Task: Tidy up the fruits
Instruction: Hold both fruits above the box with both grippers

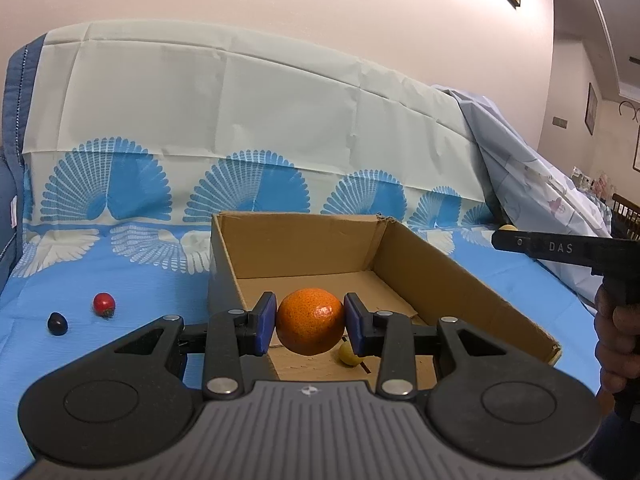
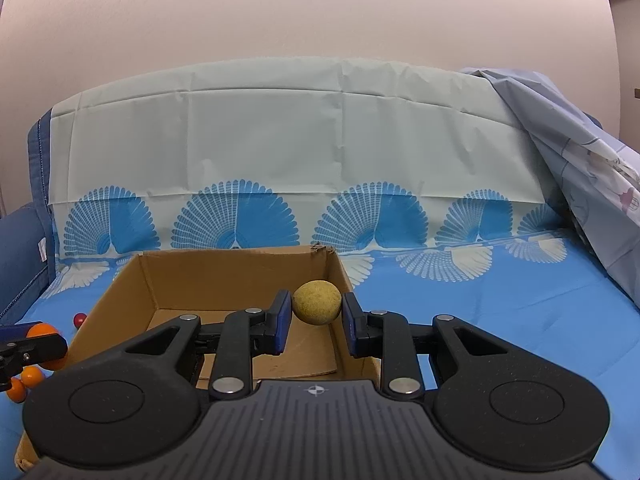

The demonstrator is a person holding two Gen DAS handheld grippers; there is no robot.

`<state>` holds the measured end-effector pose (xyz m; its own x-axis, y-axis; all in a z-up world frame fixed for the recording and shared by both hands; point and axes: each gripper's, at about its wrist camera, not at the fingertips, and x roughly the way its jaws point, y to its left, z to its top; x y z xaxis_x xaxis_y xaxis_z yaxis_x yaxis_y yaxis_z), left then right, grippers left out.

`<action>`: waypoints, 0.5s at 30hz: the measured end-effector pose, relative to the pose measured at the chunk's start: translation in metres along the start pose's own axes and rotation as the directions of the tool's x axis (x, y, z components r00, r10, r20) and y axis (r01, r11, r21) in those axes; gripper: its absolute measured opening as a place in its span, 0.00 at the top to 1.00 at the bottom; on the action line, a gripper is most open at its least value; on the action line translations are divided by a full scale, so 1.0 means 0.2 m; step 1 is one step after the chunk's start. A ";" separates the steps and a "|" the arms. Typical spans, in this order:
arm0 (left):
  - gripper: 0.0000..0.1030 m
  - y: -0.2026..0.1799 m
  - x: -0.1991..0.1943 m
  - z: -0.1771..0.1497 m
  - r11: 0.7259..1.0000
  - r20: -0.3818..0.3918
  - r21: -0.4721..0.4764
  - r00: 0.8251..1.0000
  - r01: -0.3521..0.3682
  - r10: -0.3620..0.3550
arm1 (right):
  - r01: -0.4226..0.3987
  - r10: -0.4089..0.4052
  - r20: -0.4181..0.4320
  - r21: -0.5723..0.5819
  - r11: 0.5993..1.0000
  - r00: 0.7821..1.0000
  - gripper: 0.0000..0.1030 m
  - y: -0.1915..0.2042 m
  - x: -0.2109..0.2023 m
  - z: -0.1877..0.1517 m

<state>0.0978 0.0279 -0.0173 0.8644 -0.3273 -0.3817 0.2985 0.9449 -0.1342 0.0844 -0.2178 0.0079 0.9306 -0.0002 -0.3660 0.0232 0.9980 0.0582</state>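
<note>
orange fruit [image 1: 309, 321] clamped in left hand-held gripper [image 1: 310, 324]

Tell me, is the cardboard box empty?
No, a small yellow fruit already lies on the floor of the cardboard box.

Soft even indoor light, sharp focus, fisheye bending at edges

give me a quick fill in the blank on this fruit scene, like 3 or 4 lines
1. The left hand-held gripper is shut on an ____ fruit.
2. The right hand-held gripper holds a round fruit whose colour is ____.
3. Both held fruits hang over an open ____ box.
4. On the blue cloth, beside the dark fruit, lies a small ____ fruit.

Missing words: orange; yellow; cardboard; red
</note>
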 end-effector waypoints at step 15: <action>0.60 -0.04 0.01 -0.02 0.999 -0.004 0.035 1.000 0.019 -0.019 | -0.004 0.004 -0.003 -0.008 1.000 1.000 0.73 0.01 0.01 0.00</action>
<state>0.0957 0.0188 -0.0218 0.8568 -0.3455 -0.3828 0.3294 0.9379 -0.1092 0.0859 -0.2165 0.0068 0.9296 0.0037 -0.3685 0.0167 0.9985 0.0520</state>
